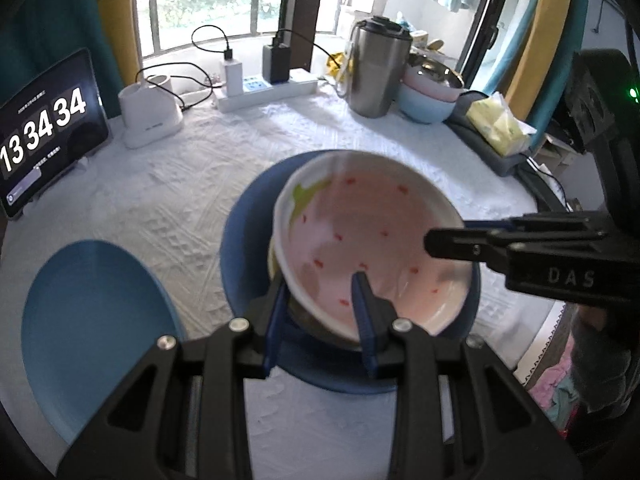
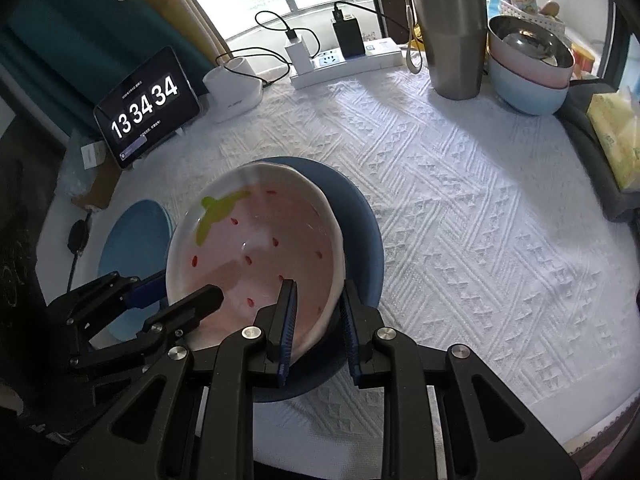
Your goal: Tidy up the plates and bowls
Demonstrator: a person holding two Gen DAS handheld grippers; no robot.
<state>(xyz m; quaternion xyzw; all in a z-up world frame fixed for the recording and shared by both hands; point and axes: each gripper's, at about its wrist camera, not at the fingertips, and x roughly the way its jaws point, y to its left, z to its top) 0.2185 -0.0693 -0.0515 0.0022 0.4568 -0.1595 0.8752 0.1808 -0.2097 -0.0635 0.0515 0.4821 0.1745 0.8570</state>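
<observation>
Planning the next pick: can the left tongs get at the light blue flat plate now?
Probably not yet: the left tongs are clamped on the strawberry-patterned bowl; the light blue flat plate itself lies uncovered.

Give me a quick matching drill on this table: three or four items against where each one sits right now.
Items:
1. strawberry bowl
2. light blue plate
3. steel tumbler
4. clock tablet

Places:
A. propped at the table's far left edge
B. flat on the cloth, left of the dark blue plate
C. gripped at its rim by both grippers, over the dark blue plate
D. upright beside the stacked pastel bowls

Pairs: 1-C, 2-B, 3-D, 4-A
</observation>
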